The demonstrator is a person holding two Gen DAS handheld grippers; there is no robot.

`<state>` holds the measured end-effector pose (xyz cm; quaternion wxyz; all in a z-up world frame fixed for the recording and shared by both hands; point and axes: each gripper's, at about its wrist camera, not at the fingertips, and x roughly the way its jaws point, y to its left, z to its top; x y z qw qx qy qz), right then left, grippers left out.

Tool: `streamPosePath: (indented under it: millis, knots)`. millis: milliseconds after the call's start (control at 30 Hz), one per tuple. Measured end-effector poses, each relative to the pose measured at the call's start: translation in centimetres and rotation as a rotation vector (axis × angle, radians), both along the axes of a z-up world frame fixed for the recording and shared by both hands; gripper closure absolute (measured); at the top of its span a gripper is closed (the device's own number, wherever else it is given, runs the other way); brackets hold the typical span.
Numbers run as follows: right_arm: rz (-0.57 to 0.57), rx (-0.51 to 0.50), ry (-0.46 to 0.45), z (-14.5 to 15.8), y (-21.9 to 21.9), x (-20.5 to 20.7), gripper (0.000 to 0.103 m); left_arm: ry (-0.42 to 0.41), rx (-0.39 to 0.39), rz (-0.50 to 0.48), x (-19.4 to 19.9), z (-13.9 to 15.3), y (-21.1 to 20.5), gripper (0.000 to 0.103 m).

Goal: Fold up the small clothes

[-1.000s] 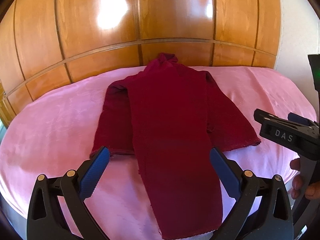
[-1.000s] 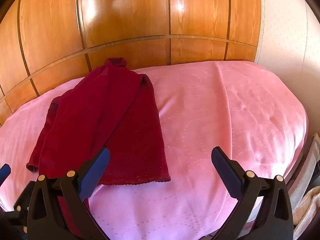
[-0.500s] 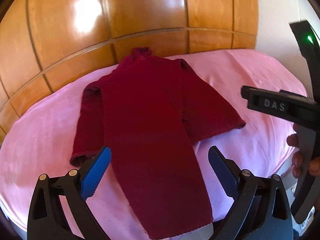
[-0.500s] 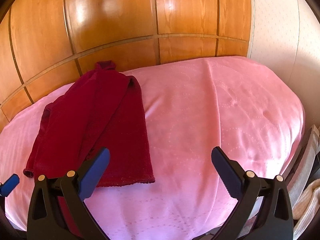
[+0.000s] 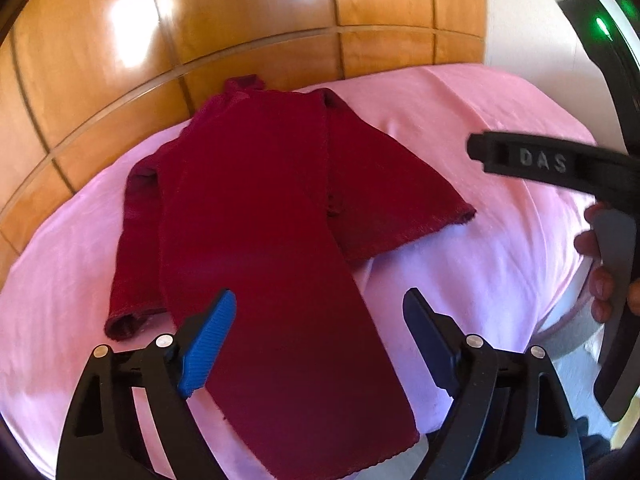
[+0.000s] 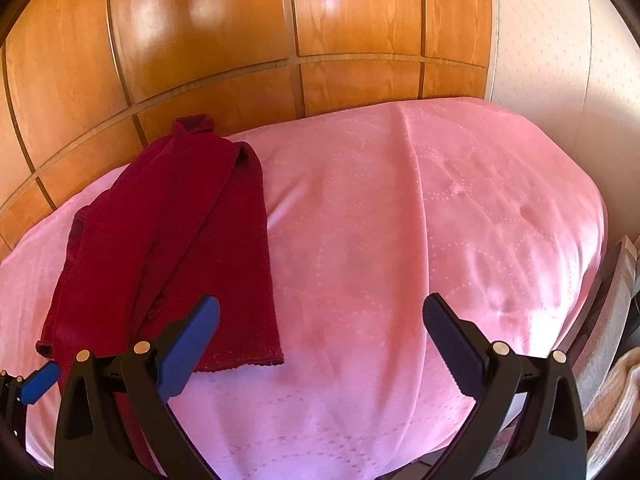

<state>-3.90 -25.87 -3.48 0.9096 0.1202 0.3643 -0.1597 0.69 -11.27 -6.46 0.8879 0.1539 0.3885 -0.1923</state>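
A dark red knit top [image 5: 256, 216] lies flat on the pink bed cover [image 5: 480, 152], collar toward the wooden headboard. One side panel is folded over the middle and runs down to the near edge. My left gripper [image 5: 320, 328] hovers over that lower strip; its jaws are closing, the cloth lies under them and the pads do not press on it. In the right wrist view the top [image 6: 180, 240] sits at the left. My right gripper [image 6: 320, 332] stands open over bare cover, its left finger [image 6: 188, 340] above the top's hem.
The glossy wooden headboard [image 6: 280, 40] rises behind the bed, with a pale wall [image 6: 560, 60] to its right. A hand [image 5: 600, 264] holds the right gripper's black handle at the right of the left wrist view. Light cloth [image 6: 612, 392] lies beside the bed at the lower right.
The left gripper has moved right and lower over the folded strip, rolled a little, and its jaws have narrowed. The right gripper has shifted slightly, staying open.
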Motion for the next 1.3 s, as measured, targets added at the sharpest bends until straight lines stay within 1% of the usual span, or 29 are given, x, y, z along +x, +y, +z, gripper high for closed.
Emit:
streamPosePath:
  millis: [33,100,133,167,233,300,367,400,433,533,600,667,700,733,767,800,833,900,933,1000,1033,1067,1100,1133,1167,1200,1233,1267,1300]
  knots:
    - [0.000,0.000,0.002,0.0,0.0,0.1,0.002,0.003,0.014,-0.028,-0.2,-0.3,-0.3,0.027]
    - [-0.001,0.000,0.007,-0.2,0.0,0.2,0.002,-0.001,0.051,-0.057,-0.4,-1.0,-1.0,0.029]
    - [-0.001,0.001,0.010,-0.2,0.0,0.2,0.002,0.002,0.062,-0.067,-0.4,-1.3,-1.1,0.034]
    - [0.001,0.000,0.015,-0.3,0.0,0.3,0.002,0.018,0.084,-0.081,-0.3,-2.1,-1.4,0.045]
    - [0.003,-0.003,0.023,-0.5,0.0,0.3,0.002,0.031,0.143,-0.089,0.0,-3.8,-1.8,0.049]
    - [0.004,-0.005,0.028,-0.5,0.0,0.4,0.002,-0.012,0.169,-0.111,-0.4,-4.7,-1.9,0.056]
    - [0.017,-0.006,0.027,-0.4,0.1,0.4,0.002,-0.048,0.176,-0.096,-0.8,-4.3,-1.5,0.093]
    - [0.029,-0.004,0.025,-0.4,0.1,0.3,0.002,-0.042,0.145,-0.088,-0.7,-3.7,-0.9,0.093]
    - [0.042,0.000,0.020,-0.4,0.2,0.3,0.002,-0.003,0.053,-0.086,-0.3,-2.5,0.5,0.094]
    - [0.083,0.003,0.009,-0.2,0.6,0.3,0.002,0.033,-0.115,-0.055,0.5,0.3,3.7,0.095]
    - [0.127,0.018,0.011,-0.4,1.3,0.7,0.002,0.049,-0.284,-0.006,1.4,3.3,7.7,0.095]
    - [0.179,0.048,0.013,-0.5,2.2,1.2,0.002,0.037,-0.404,0.048,2.2,5.6,11.2,0.095]
    - [0.211,0.067,0.016,-0.6,2.7,1.5,0.002,0.014,-0.457,0.090,2.8,7.1,13.6,0.095]
    - [0.245,0.088,0.020,-0.7,3.2,2.0,0.005,-0.004,-0.487,0.123,3.2,8.0,15.3,0.095]
    - [0.289,0.111,0.027,-0.7,4.0,2.7,0.008,-0.035,-0.524,0.180,4.2,9.4,18.0,0.095]
    - [0.332,0.129,0.033,-0.6,4.9,3.5,0.014,-0.063,-0.542,0.230,5.0,10.4,20.3,0.095]
    - [0.369,0.144,0.039,-0.6,5.7,4.1,0.018,-0.092,-0.544,0.288,5.9,11.3,22.4,0.095]
    - [0.421,0.155,0.049,-0.7,7.2,5.3,0.023,-0.174,-0.487,0.456,8.7,12.9,27.6,0.095]
    - [0.450,0.160,0.066,-1.0,8.1,6.2,0.023,-0.195,-0.469,0.550,10.4,13.3,30.3,0.095]
    - [0.463,0.185,0.112,-2.0,8.9,8.0,0.023,-0.200,-0.455,0.743,13.9,13.4,35.5,0.093]
    - [0.464,0.202,0.129,-2.5,9.1,8.7,0.023,-0.191,-0.445,0.821,15.2,13.1,37.6,0.085]
    - [0.461,0.220,0.161,-3.3,9.4,9.6,0.023,-0.177,-0.434,0.909,16.5,12.7,39.6,0.080]
    - [0.458,0.235,0.191,-4.1,9.6,10.3,0.027,-0.172,-0.434,0.957,16.9,12.3,40.6,0.080]
    - [0.461,0.244,0.206,-4.6,9.8,10.6,0.033,-0.170,-0.449,0.982,16.9,11.8,41.2,0.080]
    - [0.466,0.242,0.219,-5.1,10.1,10.9,0.035,-0.167,-0.456,0.974,16.2,11.2,41.0,0.076]
    - [0.477,0.223,0.220,-5.3,10.5,11.0,0.042,-0.156,-0.457,0.959,16.1,10.5,40.7,0.070]
    - [0.496,0.194,0.216,-5.4,10.8,11.0,0.051,-0.132,-0.451,0.931,15.6,9.3,39.4,0.060]
    - [0.521,0.149,0.204,-5.2,11.4,10.9,0.057,-0.099,-0.443,0.900,14.9,7.9,38.0,0.059]
    - [0.539,0.127,0.194,-5.0,11.7,10.8,0.075,-0.060,-0.441,0.864,14.6,6.6,36.9,0.059]
